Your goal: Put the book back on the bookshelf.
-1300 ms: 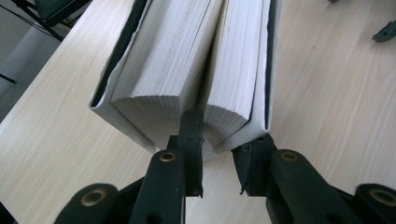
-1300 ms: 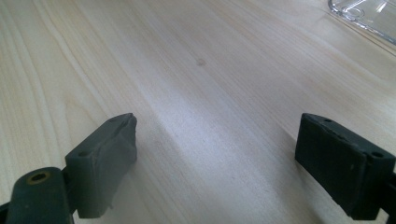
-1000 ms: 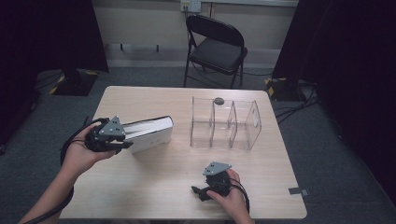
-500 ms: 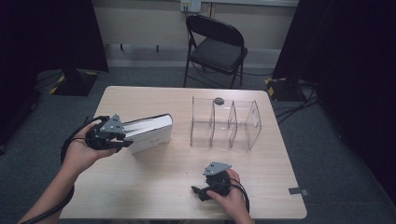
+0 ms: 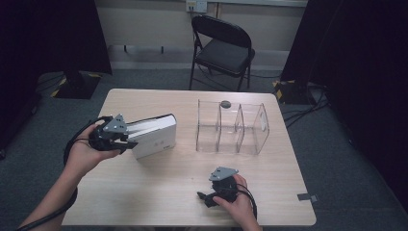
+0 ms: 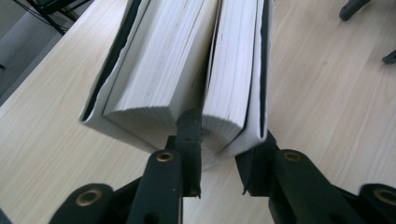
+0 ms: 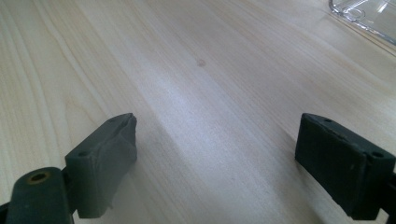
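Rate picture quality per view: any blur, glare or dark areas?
High view: table evenly lit, surroundings dark, clear organizer faint. Left gripper view: book sharp, left gripper soft. Right gripper view: pale sheen on wood; right gripper blurred.

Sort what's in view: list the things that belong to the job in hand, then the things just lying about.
In the job:
- white book
- left gripper, one jaw between the pages, one outside the cover
- clear divided organizer

Lying about:
- folding chair
- small dark object at the organizer's far edge
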Demonstrator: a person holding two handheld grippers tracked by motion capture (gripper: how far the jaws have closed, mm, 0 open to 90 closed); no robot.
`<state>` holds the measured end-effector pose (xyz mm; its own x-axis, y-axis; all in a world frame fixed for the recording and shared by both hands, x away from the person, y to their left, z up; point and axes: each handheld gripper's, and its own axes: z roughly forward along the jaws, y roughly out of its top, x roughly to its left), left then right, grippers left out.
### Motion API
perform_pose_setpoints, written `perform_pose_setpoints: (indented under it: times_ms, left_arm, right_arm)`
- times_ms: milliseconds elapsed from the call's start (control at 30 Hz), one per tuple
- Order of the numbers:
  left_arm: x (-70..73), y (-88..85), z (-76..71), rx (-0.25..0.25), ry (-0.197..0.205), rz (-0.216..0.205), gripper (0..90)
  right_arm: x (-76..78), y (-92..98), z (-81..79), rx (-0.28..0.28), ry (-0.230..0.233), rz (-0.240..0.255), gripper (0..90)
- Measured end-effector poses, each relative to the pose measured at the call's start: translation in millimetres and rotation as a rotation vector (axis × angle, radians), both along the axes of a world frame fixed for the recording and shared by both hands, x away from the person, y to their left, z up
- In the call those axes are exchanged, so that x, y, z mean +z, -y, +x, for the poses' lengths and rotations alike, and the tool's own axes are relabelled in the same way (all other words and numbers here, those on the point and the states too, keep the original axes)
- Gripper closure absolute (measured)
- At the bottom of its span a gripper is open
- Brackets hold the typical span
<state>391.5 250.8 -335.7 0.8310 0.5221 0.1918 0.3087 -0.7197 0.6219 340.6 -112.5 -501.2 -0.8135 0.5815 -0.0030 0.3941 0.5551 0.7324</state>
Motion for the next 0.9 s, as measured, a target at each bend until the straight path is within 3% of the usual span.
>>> perform_pose_setpoints:
  times_ms: [67,233,300,400,533,700,900]
  left_arm:
    - [1.0,2.9,1.6,0.007,0.008,0.028,67.0]
    - [-0.1,3.0,3.8,0.023,0.014,0.018,65.2]
    - [0.5,2.6,3.4,0.003,0.020,0.048,72.1]
    - [0.7,5.8,1.5,0.007,-0.003,0.034,74.2]
    - [2.1,9.2,-0.7,-0.002,0.004,0.058,75.5]
    - [1.1,12.0,-8.8,-0.020,0.014,0.067,75.8]
    - [2.9,5.1,-22.4,-0.047,-0.004,0.069,75.8]
  right_arm:
    - [0.0,-0.1,0.0,0.000,0.000,0.000,11.7]
    - [0.0,-0.1,-0.1,0.000,0.000,-0.001,11.7]
    - [0.0,-0.1,0.0,0.000,0.001,-0.001,11.7]
    - [0.0,-0.1,-0.1,0.000,0.000,0.000,11.7]
    - [0.0,-0.1,0.0,0.000,0.000,0.000,11.7]
    - [0.0,-0.1,-0.1,0.000,0.001,0.000,11.7]
    - [0.0,-0.1,-0.1,0.000,0.000,0.000,11.7]
